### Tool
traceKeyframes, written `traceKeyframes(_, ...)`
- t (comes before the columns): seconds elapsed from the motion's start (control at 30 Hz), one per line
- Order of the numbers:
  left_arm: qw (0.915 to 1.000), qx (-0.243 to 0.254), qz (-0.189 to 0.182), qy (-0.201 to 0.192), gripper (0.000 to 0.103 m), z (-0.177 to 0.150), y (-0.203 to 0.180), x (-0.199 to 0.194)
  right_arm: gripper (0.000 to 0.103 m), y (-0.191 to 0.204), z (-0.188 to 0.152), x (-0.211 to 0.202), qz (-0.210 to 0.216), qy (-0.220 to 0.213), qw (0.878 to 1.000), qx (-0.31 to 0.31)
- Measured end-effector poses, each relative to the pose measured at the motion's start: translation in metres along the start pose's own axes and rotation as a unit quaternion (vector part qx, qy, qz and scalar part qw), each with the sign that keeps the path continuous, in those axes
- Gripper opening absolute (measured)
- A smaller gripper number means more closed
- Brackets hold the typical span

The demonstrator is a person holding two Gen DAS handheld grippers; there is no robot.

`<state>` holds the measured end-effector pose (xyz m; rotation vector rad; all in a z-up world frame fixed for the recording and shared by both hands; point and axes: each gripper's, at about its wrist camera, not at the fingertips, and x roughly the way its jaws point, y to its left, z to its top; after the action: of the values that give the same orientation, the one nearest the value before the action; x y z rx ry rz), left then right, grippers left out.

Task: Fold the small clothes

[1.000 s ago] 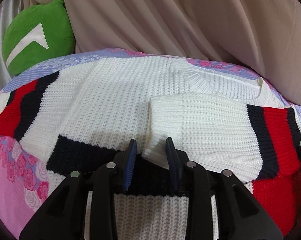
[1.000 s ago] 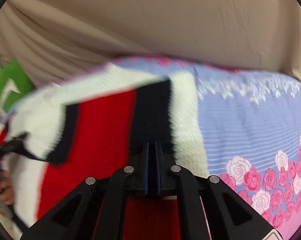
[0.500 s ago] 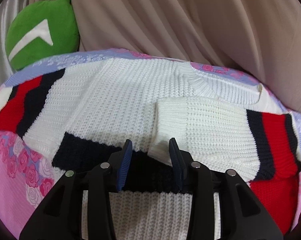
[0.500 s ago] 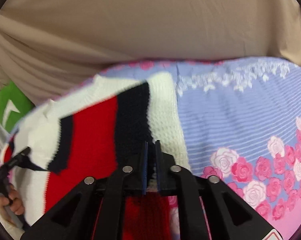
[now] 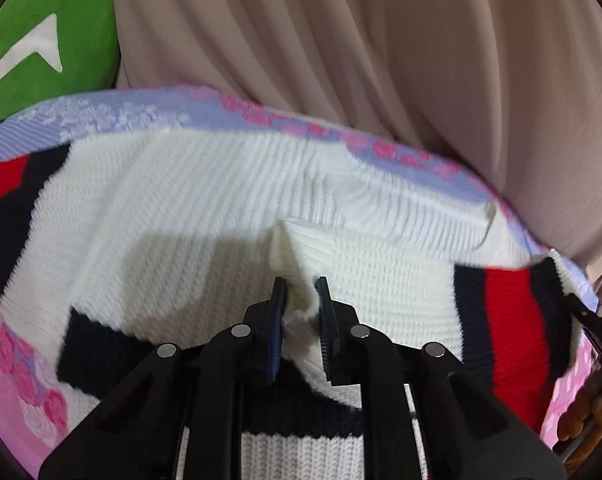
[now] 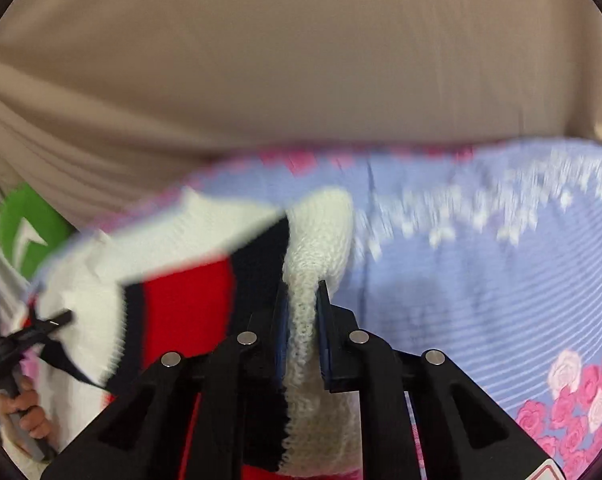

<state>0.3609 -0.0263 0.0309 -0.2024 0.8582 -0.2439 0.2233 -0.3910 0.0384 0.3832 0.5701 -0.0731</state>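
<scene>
The left gripper (image 5: pixel 300 304), open half a second ago, now pinches the cuff (image 5: pixel 297 268) of the sleeve folded across the sweater (image 5: pixel 205 200), which lies flat on the floral sheet (image 5: pixel 101 118). The right gripper (image 6: pixel 301 312), shut tight before, now has its jaws parted around a thick white knit edge (image 6: pixel 313 264), though blur hides whether it truly clamps. With both ends apparently taken up, the next fold looks about to begin.
</scene>
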Motion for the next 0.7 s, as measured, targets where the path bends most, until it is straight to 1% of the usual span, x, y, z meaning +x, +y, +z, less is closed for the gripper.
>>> traceKeyframes(0.03,0.9999,0.002,0.011,-0.007,0.007,0.002,0.002,-0.001,0.011,-0.003,-0.001,-0.002,-0.006,-0.011,1.0,0.004)
traceKeyframes(0.07,0.9994,0.007,0.034,-0.009,0.005,0.002,0.003,0.003,0.011,-0.01,-0.004,0.012,-0.032,0.006,0.999,0.004)
traceKeyframes(0.1,0.9984,0.013,0.054,0.001,0.005,-0.001,0.005,0.013,0.011,-0.017,-0.009,0.034,-0.057,0.043,0.997,0.0)
traceKeyframes(0.13,0.998,0.013,0.06,0.015,0.004,-0.004,0.009,0.024,0.012,-0.026,-0.017,0.055,-0.08,0.083,0.993,-0.001)
traceKeyframes(0.17,0.9981,0.016,0.059,0.009,0.003,-0.007,0.01,0.026,0.012,-0.031,-0.021,0.056,-0.077,0.071,0.995,0.004)
traceKeyframes(0.2,0.9975,0.027,0.066,0.0,0.003,-0.009,0.008,0.022,0.012,-0.03,-0.019,0.047,-0.071,0.069,0.995,0.007)
traceKeyframes(0.23,0.9971,0.031,0.069,0.0,0.004,-0.01,0.006,0.019,0.013,-0.028,-0.017,0.036,-0.065,0.057,0.996,0.014)
traceKeyframes(0.27,0.9974,0.03,0.065,-0.002,0.004,-0.011,0.006,0.014,0.013,-0.023,-0.014,0.02,-0.051,0.039,0.998,0.016)
traceKeyframes(0.33,0.9979,0.028,0.056,-0.016,0.005,-0.014,0.007,-0.003,0.014,-0.009,-0.016,-0.009,-0.032,0.01,0.999,-0.004)
traceKeyframes(0.37,0.9982,0.025,0.049,-0.026,0.007,-0.017,0.007,-0.012,0.015,-0.003,-0.02,-0.016,-0.027,0.006,1.0,-0.015)
traceKeyframes(0.4,0.9986,0.021,0.039,-0.029,0.019,-0.02,0.006,-0.018,0.015,0.005,-0.026,-0.02,-0.019,0.014,0.999,-0.023)
traceKeyframes(0.43,0.9992,0.018,0.027,-0.025,0.044,-0.021,0.003,-0.018,0.015,0.004,-0.033,-0.02,-0.015,0.028,0.999,-0.028)
traceKeyframes(0.47,0.9995,0.017,0.017,-0.018,0.057,-0.023,0.0,-0.015,0.015,0.006,-0.042,-0.007,-0.021,0.054,0.998,-0.033)
traceKeyframes(0.5,0.9997,0.021,0.011,-0.004,0.065,-0.025,-0.006,-0.005,0.015,0.007,-0.053,0.007,-0.034,0.081,0.996,-0.035)
traceKeyframes(0.53,0.9995,0.025,0.009,0.019,0.061,-0.027,-0.012,0.009,0.013,0.012,-0.062,0.019,-0.043,0.101,0.993,-0.033)
traceKeyframes(0.57,0.999,0.03,0.027,0.02,0.06,-0.029,-0.017,0.017,0.012,0.015,-0.065,0.019,-0.051,0.081,0.995,-0.039)
traceKeyframes(0.6,0.998,0.044,0.046,0.003,0.043,-0.034,-0.024,0.015,0.012,0.022,-0.064,0.018,-0.066,0.086,0.993,-0.048)
traceKeyframes(0.63,0.9971,0.057,0.051,0.007,0.019,-0.034,-0.029,0.015,0.017,0.027,-0.064,0.013,-0.068,0.082,0.993,-0.046)
traceKeyframes(0.67,0.9975,0.051,0.047,0.012,0.016,-0.031,-0.028,0.011,0.018,0.033,-0.062,0.004,-0.048,0.076,0.995,-0.043)
traceKeyframes(0.7,0.998,0.045,0.044,0.008,0.005,-0.028,-0.023,0.007,0.018,0.041,-0.061,-0.005,-0.032,0.069,0.996,-0.046)
